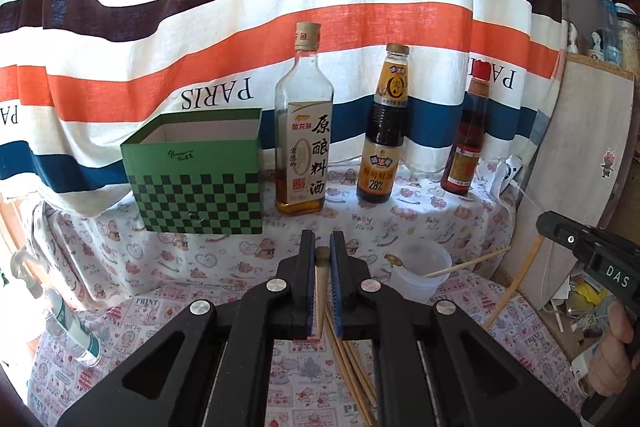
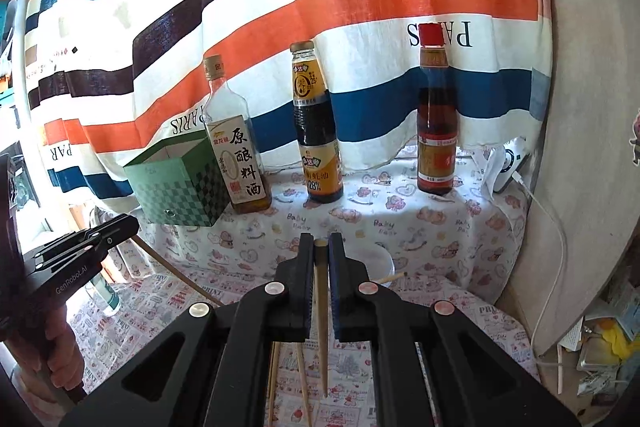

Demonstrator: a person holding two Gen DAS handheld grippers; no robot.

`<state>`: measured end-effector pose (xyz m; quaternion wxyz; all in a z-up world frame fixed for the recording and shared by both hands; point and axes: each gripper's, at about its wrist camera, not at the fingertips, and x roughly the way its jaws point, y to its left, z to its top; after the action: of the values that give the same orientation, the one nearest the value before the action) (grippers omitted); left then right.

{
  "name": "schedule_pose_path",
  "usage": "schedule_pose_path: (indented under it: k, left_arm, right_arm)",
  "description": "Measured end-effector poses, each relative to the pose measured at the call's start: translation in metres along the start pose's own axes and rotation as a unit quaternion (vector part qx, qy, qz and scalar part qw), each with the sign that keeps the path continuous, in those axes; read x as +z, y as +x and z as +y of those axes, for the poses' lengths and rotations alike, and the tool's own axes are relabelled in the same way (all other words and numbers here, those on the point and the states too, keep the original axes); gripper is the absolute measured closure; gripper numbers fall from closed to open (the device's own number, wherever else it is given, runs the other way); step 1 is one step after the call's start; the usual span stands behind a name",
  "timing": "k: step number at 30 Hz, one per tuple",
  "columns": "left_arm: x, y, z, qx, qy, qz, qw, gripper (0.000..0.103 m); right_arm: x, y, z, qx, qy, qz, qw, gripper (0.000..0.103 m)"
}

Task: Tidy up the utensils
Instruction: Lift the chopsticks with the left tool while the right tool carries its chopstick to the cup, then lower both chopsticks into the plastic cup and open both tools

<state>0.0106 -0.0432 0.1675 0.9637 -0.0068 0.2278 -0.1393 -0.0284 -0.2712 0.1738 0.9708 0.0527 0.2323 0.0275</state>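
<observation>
My left gripper (image 1: 322,239) is shut on a wooden chopstick (image 1: 321,283), whose thick end pokes up between the blue pads. The right gripper (image 2: 321,239) is likewise shut on a chopstick (image 2: 320,307) that hangs down towards the table. Each gripper shows at the edge of the other's view, with its stick slanting below it. Several loose chopsticks (image 1: 352,367) lie on the patterned cloth under both grippers. An open green checkered box (image 1: 196,175) stands at the back left. A translucent plastic cup (image 1: 424,267) with a stick leaning in it sits just right of my left gripper.
Three sauce bottles stand in a row behind: a cooking wine bottle (image 1: 302,131), a dark soy bottle (image 1: 384,131) and a red-capped bottle (image 1: 466,135). A striped curtain hangs behind them. A white charger and cable (image 2: 516,171) lie at the right by a wooden board.
</observation>
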Motion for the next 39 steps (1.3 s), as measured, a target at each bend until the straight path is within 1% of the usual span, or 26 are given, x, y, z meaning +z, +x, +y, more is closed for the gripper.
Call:
schedule_pose_path:
  k: [3,7,11,15,18,21,24,27,29,31,32,35,37,39]
  left_arm:
    - [0.012,0.004,-0.012,-0.014,0.004,-0.006,0.9999,0.097]
    - [0.032,0.009,-0.03,-0.028,0.014,-0.019,0.9993,0.097]
    - [0.053,0.012,-0.046,-0.047,0.011,-0.037,0.9981,0.097]
    - [0.071,0.016,-0.061,-0.066,0.008,-0.057,0.9962,0.097]
    - [0.083,0.025,-0.071,-0.078,0.004,-0.061,0.995,0.097]
    - [0.088,0.037,-0.077,-0.084,-0.001,-0.065,0.9944,0.097]
    - [0.09,0.052,-0.078,-0.092,-0.013,-0.064,0.9936,0.097]
    - [0.084,0.071,-0.077,-0.101,-0.023,-0.052,0.9933,0.097]
    - [0.075,0.085,-0.078,-0.094,-0.024,-0.028,0.9949,0.097]
    - [0.061,0.095,-0.078,-0.107,-0.033,-0.003,0.9937,0.097]
    - [0.056,0.098,-0.081,-0.112,-0.027,0.003,0.9933,0.097]
    - [0.043,0.101,-0.091,-0.075,0.01,-0.005,0.9971,0.097]
    - [0.038,0.103,-0.092,-0.068,0.018,-0.011,0.9975,0.097]
    - [0.035,0.102,-0.09,-0.065,0.018,-0.011,0.9977,0.096]
  right_arm:
    - [0.016,0.005,0.001,0.002,-0.004,-0.009,1.0,0.095]
    - [0.04,0.004,0.006,-0.004,-0.026,-0.043,0.999,0.095]
    - [0.064,0.009,0.002,-0.014,-0.031,-0.067,0.997,0.095]
    - [0.076,0.025,-0.006,-0.021,-0.031,-0.082,0.996,0.095]
    - [0.083,0.038,-0.011,-0.027,-0.034,-0.1,0.994,0.095]
    - [0.092,0.049,-0.017,-0.026,-0.023,-0.112,0.993,0.095]
    - [0.094,0.063,-0.022,-0.026,-0.016,-0.106,0.994,0.095]
    - [0.085,0.08,-0.029,-0.03,-0.014,-0.091,0.995,0.095]
    - [0.076,0.092,-0.037,-0.03,-0.006,-0.071,0.997,0.095]
    - [0.066,0.099,-0.048,-0.014,0.009,-0.056,0.998,0.095]
    - [0.061,0.101,-0.054,-0.003,0.019,-0.05,0.999,0.095]
    - [0.051,0.105,-0.065,0.014,0.027,-0.031,0.999,0.095]
    - [0.047,0.106,-0.066,0.021,0.02,-0.02,0.999,0.095]
    - [0.046,0.106,-0.066,0.011,0.013,-0.015,1.0,0.095]
